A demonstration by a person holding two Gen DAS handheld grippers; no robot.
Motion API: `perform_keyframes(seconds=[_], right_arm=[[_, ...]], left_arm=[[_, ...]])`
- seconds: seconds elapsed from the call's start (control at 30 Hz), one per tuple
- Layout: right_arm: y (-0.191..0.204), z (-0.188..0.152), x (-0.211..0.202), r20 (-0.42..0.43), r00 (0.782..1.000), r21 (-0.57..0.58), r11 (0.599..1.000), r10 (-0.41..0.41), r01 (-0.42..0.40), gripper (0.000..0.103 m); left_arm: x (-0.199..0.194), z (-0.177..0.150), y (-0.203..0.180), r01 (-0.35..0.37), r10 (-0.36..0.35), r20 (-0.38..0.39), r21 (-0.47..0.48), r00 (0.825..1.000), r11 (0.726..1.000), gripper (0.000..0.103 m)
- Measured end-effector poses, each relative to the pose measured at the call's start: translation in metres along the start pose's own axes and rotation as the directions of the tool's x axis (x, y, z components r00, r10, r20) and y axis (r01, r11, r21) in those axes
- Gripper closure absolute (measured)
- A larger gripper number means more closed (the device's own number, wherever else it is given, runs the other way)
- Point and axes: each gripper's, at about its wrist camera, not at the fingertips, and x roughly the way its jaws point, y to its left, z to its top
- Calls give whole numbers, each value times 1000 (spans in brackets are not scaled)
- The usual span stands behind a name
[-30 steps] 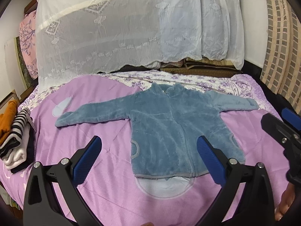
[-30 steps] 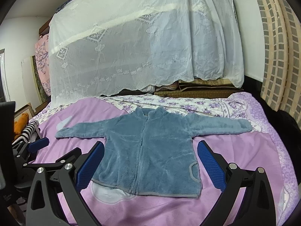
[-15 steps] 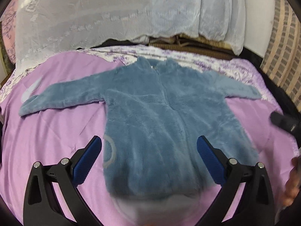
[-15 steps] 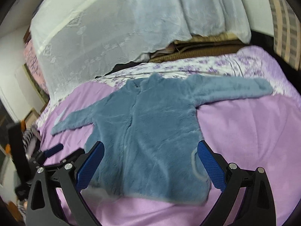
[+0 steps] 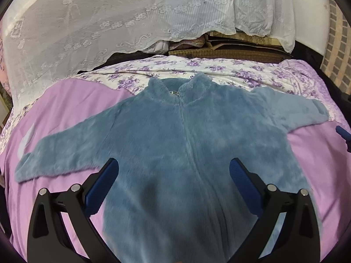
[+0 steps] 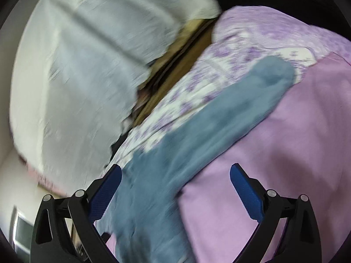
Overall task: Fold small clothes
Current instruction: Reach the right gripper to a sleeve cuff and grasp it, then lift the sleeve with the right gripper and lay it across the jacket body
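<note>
A blue fleece zip jacket (image 5: pixel 186 144) lies flat and face up on the purple bedspread (image 5: pixel 61 109), sleeves spread to both sides. My left gripper (image 5: pixel 174 168) is open and empty, close above the jacket's lower body. In the right wrist view, which is tilted and blurred, my right gripper (image 6: pixel 175 173) is open and empty over the jacket's right sleeve (image 6: pixel 219 118), whose cuff (image 6: pixel 276 72) points to the upper right. A blue fingertip of the right gripper (image 5: pixel 343 131) shows at the right edge of the left wrist view.
A white lace cover (image 5: pixel 109 22) drapes over piled bedding at the head of the bed. A floral sheet (image 5: pixel 219 65) lies beyond the jacket's collar. Brown folded mats (image 5: pixel 230 50) sit under the lace. A brick-pattern wall (image 5: pixel 337 43) is at the right.
Both grippers have moved forward and down toward the jacket. The right gripper has swung and tilted toward the right sleeve. Both stay open.
</note>
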Motion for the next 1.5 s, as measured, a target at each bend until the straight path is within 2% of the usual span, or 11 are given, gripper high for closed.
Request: perform_keyframes(seconds=[0.17, 0.3, 0.37, 0.47, 0.7, 0.77, 0.87, 1.07, 1.23, 1.33, 1.5], right_arm=[[-50, 29, 17, 60, 996, 123, 991, -58, 51, 12], [-79, 48, 30, 56, 992, 179, 979, -109, 98, 25], [-90, 56, 39, 52, 988, 196, 972, -143, 131, 37], [-105, 66, 52, 53, 984, 228, 962, -167, 151, 49], [-116, 87, 71, 106, 969, 186, 961, -225, 203, 64], [-119, 87, 73, 137, 962, 139, 966, -238, 219, 79], [-130, 88, 68, 146, 967, 173, 968, -210, 184, 90], [-130, 86, 58, 172, 966, 164, 973, -191, 163, 90], [-150, 87, 52, 188, 968, 258, 959, -166, 114, 93], [-146, 86, 51, 201, 965, 234, 965, -166, 118, 94], [-120, 86, 32, 290, 937, 112, 980, -192, 166, 94]], left_arm=[[46, 0, 1, -11, 11, -42, -13, 999, 1000, 5], [92, -15, 11, 41, -55, -191, -77, 980, 996, 4], [91, -12, 17, 74, -95, -183, -118, 979, 990, 4], [92, -12, 18, 78, -98, -182, -116, 978, 990, 4], [95, -12, 17, 71, -89, -176, -108, 980, 992, 4], [93, -14, 16, 69, -87, -174, -107, 981, 992, 4], [93, -14, 16, 70, -88, -174, -107, 981, 992, 4], [91, -14, 16, 74, -92, -172, -110, 981, 991, 4], [90, -15, 16, 71, -89, -168, -110, 982, 991, 4], [90, -15, 17, 70, -89, -168, -111, 982, 991, 4], [86, -17, 22, 67, -86, -161, -120, 983, 990, 4]])
